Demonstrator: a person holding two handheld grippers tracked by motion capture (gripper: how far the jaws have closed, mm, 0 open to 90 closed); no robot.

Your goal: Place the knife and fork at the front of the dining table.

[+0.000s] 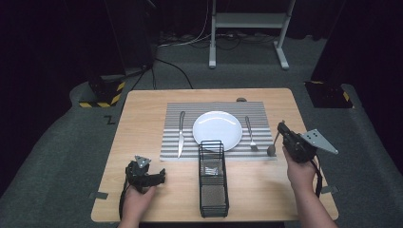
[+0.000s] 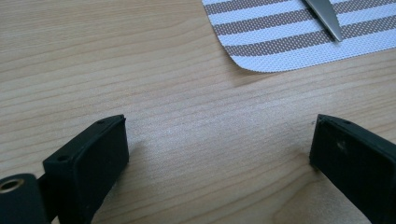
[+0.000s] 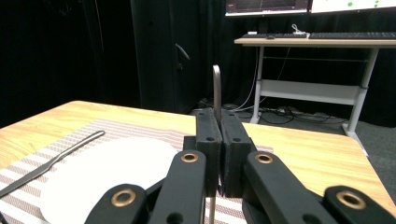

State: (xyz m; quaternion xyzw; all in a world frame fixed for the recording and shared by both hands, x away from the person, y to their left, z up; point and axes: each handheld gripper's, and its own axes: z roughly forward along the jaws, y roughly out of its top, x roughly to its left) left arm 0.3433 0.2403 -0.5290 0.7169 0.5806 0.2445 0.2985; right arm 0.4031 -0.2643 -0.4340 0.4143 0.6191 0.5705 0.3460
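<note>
The right gripper [image 1: 281, 129] was clamped on a spoon [image 1: 274, 143] at the striped placemat's [image 1: 173, 142] right edge, just right of the fork [image 1: 250, 134] and white plate [image 1: 217, 130]. The left gripper [image 1: 159, 176], jaws apart, rested near-left on the table [image 1: 142, 109].

Left hand [image 1: 138, 197] comes in from the bottom edge and grips the left gripper [image 1: 160, 176] low over the near left of the table, body lying roughly level, nose aimed right and slightly forward. Its fingers [image 2: 88, 161] stand wide apart, nothing between them. Right hand [image 1: 298, 172] is raised at the right side with the forearm angled up from the bottom edge. It holds the right gripper [image 1: 280, 127] tilted, nose pointing forward-left, grey plate on top. Its fingers [image 3: 208, 140] are pressed together, probably pinching a thin metal handle; the high view is too small to confirm.
</note>
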